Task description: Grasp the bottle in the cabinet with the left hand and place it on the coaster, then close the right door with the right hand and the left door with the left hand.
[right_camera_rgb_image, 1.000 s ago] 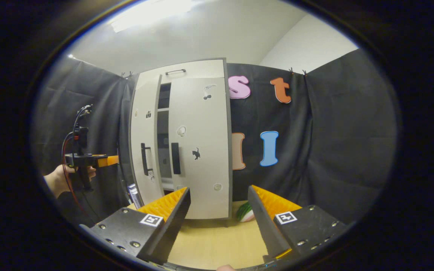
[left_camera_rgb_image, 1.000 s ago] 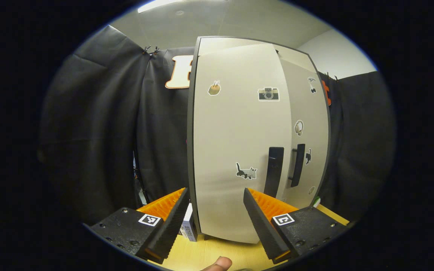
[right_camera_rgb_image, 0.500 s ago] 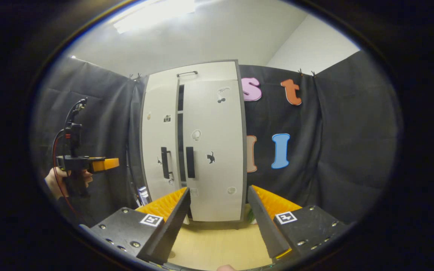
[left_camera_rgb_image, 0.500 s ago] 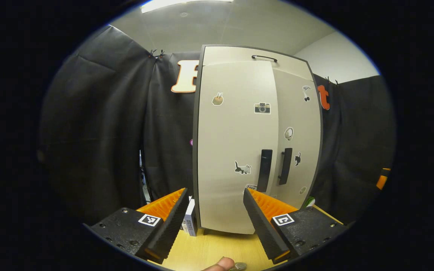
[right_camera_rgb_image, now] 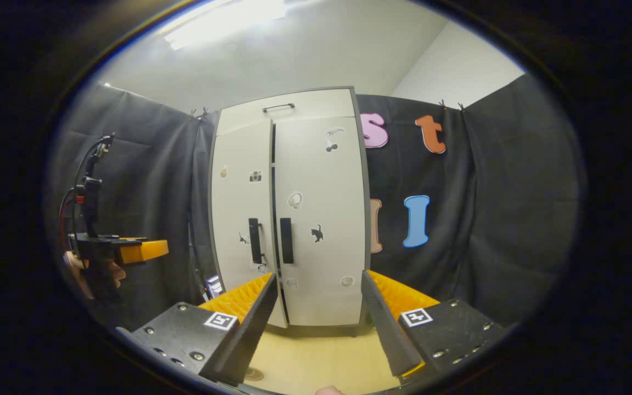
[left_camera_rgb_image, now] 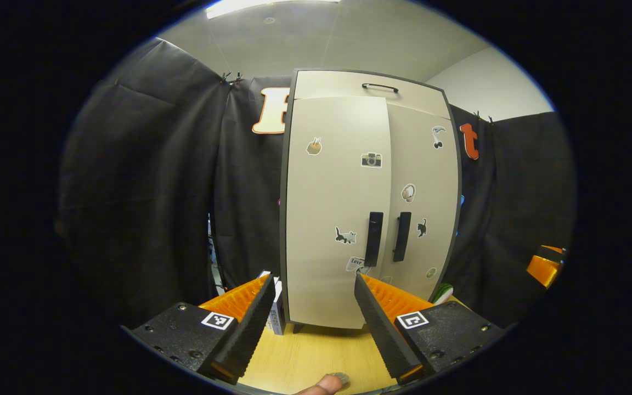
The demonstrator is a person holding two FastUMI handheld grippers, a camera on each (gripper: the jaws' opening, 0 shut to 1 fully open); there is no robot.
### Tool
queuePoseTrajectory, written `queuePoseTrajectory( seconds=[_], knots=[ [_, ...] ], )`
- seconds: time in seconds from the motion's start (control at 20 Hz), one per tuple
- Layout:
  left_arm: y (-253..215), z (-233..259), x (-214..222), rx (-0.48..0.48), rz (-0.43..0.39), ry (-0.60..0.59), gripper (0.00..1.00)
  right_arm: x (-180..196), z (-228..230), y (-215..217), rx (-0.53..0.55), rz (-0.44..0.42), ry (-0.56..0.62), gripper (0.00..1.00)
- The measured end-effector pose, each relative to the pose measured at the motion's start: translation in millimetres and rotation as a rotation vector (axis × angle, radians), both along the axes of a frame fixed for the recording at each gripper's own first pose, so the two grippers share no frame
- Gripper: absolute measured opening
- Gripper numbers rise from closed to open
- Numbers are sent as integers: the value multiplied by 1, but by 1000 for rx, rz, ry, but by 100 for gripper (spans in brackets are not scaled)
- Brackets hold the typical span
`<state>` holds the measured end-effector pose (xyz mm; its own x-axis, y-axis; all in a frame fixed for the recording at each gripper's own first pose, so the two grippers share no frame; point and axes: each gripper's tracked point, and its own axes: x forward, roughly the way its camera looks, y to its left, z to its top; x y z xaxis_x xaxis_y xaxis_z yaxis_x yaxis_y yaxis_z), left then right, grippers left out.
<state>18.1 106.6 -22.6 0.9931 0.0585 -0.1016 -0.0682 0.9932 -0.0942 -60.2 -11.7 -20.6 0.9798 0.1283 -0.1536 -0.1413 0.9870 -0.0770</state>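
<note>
The tall cabinet (left_camera_rgb_image: 368, 203) stands on a smooth yellow wooden table (left_camera_rgb_image: 316, 359). It is a flat, pale box with a thin dark edge all round. Both doors are pushed to. The left door (left_camera_rgb_image: 332, 214) and the right door (left_camera_rgb_image: 423, 203) meet in the middle, and in the right gripper view a thin dark line runs between them. Each door has a straight black bar handle (left_camera_rgb_image: 373, 238) next to that line. Small stickers dot the doors: a cat (left_camera_rgb_image: 344, 236), a camera (left_camera_rgb_image: 371, 159) and some others too small to make out. A curved black handle (left_camera_rgb_image: 380, 86) sits on the top panel.

The bottle is hard to find. At the very bottom of the left gripper view a fingertip (left_camera_rgb_image: 319, 385) pokes in beside a small round grey thing (left_camera_rgb_image: 340, 378). It is cut off, so I cannot tell what it is. A flat round disc (right_camera_rgb_image: 254, 375) lies on the table in the right gripper view, half behind a finger of the tongs.

A small box (left_camera_rgb_image: 276, 312) peeks out at the cabinet's left foot. Something green and striped (left_camera_rgb_image: 443, 293) peeks out at its right foot, mostly hidden.

The left gripper (left_camera_rgb_image: 310, 323) is spread wide and holds nothing. Its fingers have ridged inner faces like little steps. The right gripper (right_camera_rgb_image: 319, 323) is spread wide too, with nothing between its fingers. Far off in the right gripper view, a hand (right_camera_rgb_image: 99, 271) holds the other tongs by a dark grip with wires on top.
</note>
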Motion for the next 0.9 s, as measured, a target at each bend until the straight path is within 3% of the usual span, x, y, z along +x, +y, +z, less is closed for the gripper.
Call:
queuePoseTrajectory(
  seconds=[0.4, 0.7, 0.9],
  knots=[
    [-14, 15, -9, 46, -22, -26, 94, 3, -1, 9, -18, -2, 10, 93],
    [-16, 26, -17, 14, -17, -66, 93, 3, -3, 15, -39, -11, 2, 93],
    [-17, 30, -13, 62, -32, -77, 95, 8, -3, 12, -57, -32, -18, 93]
  ],
)
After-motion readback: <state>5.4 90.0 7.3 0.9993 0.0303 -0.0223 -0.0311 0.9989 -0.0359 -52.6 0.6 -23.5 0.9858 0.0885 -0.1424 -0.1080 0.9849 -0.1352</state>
